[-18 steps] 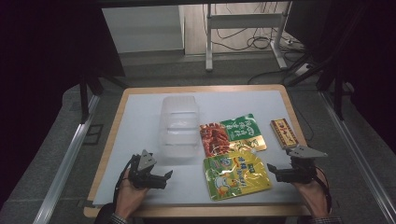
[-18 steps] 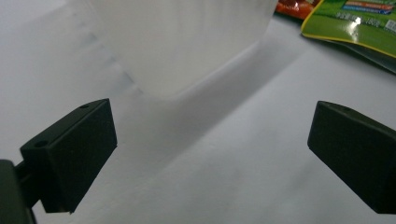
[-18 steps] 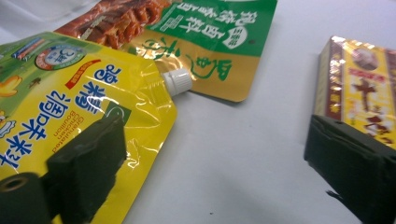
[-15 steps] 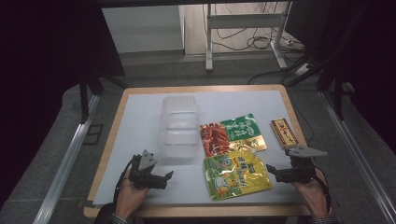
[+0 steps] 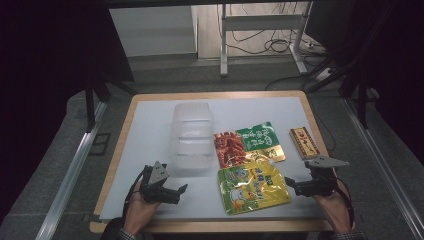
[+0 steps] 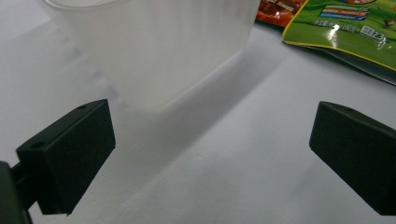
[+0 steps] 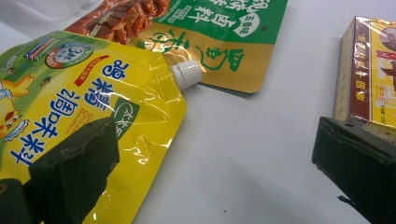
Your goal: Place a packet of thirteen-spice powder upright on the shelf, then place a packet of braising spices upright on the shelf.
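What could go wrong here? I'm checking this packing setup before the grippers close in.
The yellow spout pouch overlaps the green pouch, so dragging it may shift both. The clear container looks light; the open left gripper could nudge it. The open right gripper may slip on the pouch's glossy film.

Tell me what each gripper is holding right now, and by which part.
Nothing is held: the left gripper and the right gripper both stand open over the table.
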Tool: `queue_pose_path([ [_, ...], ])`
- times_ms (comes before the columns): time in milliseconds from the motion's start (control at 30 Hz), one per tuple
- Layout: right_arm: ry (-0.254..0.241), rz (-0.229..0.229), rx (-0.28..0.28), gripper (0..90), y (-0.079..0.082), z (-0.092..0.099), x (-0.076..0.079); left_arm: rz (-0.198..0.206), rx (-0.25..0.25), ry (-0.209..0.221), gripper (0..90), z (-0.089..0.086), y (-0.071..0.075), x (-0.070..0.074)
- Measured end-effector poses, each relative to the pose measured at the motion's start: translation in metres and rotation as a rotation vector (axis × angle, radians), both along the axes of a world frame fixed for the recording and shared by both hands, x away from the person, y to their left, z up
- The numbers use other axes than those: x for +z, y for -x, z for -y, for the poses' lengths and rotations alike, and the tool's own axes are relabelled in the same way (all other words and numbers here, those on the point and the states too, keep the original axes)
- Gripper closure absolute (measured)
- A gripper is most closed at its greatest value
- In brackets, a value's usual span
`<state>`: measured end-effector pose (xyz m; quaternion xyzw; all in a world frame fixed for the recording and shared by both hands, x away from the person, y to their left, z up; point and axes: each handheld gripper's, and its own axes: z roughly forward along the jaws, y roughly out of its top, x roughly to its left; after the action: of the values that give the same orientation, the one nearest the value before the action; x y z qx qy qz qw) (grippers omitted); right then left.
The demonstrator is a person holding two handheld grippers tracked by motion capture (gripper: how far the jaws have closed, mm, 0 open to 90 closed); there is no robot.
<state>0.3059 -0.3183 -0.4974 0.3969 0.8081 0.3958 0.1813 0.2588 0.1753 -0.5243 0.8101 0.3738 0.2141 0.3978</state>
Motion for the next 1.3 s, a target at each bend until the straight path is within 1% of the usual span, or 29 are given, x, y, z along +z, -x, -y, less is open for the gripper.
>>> queue_pose_path([
  [67,-0.003,-0.004,-0.007,1.0,0.000,0.000,0.000,-0.009,-0.004,0.008,0.0,0.000,0.000,0.001],
  [200,-0.010,-0.006,-0.011,1.2,0.000,0.000,0.000,-0.014,-0.008,0.011,0.0,0.001,0.000,0.001],
  [300,-0.002,-0.011,-0.003,0.9,0.000,-0.001,-0.001,-0.037,-0.011,0.009,0.0,0.002,-0.001,-0.001],
  [367,0.010,-0.010,-0.002,1.0,0.000,-0.002,-0.002,-0.037,-0.010,0.012,0.0,0.003,-0.001,-0.001],
  [467,0.016,-0.012,0.001,1.0,0.000,-0.002,-0.002,-0.037,-0.015,0.014,0.5,0.005,0.000,0.000],
  [567,0.020,-0.012,0.003,1.0,0.000,-0.003,-0.002,-0.044,-0.021,0.000,0.4,0.007,0.000,0.001],
  [600,0.022,-0.011,0.002,1.0,0.000,-0.003,-0.002,-0.048,-0.027,0.001,0.5,0.008,0.000,0.001],
  [700,0.024,-0.009,0.004,1.0,0.000,-0.003,-0.002,-0.052,-0.045,0.028,0.9,0.010,0.001,0.004],
  [767,0.026,-0.010,0.004,1.0,0.000,-0.003,-0.002,-0.049,-0.043,0.030,2.4,0.012,0.002,0.006],
  [867,0.023,-0.011,0.003,1.0,0.000,-0.003,-0.002,-0.052,-0.054,0.023,6.5,0.014,0.003,0.007],
  [967,0.021,-0.012,0.002,1.0,0.000,-0.003,-0.002,-0.042,-0.070,0.016,9.3,0.018,0.005,0.009],
  [1033,0.020,-0.013,0.002,1.1,0.000,-0.003,-0.002,-0.037,-0.079,0.028,13.7,0.020,0.006,0.011],
  [1067,0.024,-0.015,0.000,1.1,-0.001,-0.003,-0.002,-0.036,-0.085,0.034,18.4,0.021,0.007,0.012],
  [1100,0.024,-0.015,0.000,1.1,-0.001,-0.003,-0.002,-0.034,-0.090,0.040,18.4,0.021,0.007,0.013],
  [1133,0.025,-0.015,0.001,1.1,-0.001,-0.004,-0.002,-0.034,-0.095,0.046,20.4,0.022,0.007,0.013],
  [1300,0.019,-0.018,0.002,1.1,-0.001,-0.004,-0.002,-0.041,-0.129,0.062,32.5,0.027,0.008,0.016],
])
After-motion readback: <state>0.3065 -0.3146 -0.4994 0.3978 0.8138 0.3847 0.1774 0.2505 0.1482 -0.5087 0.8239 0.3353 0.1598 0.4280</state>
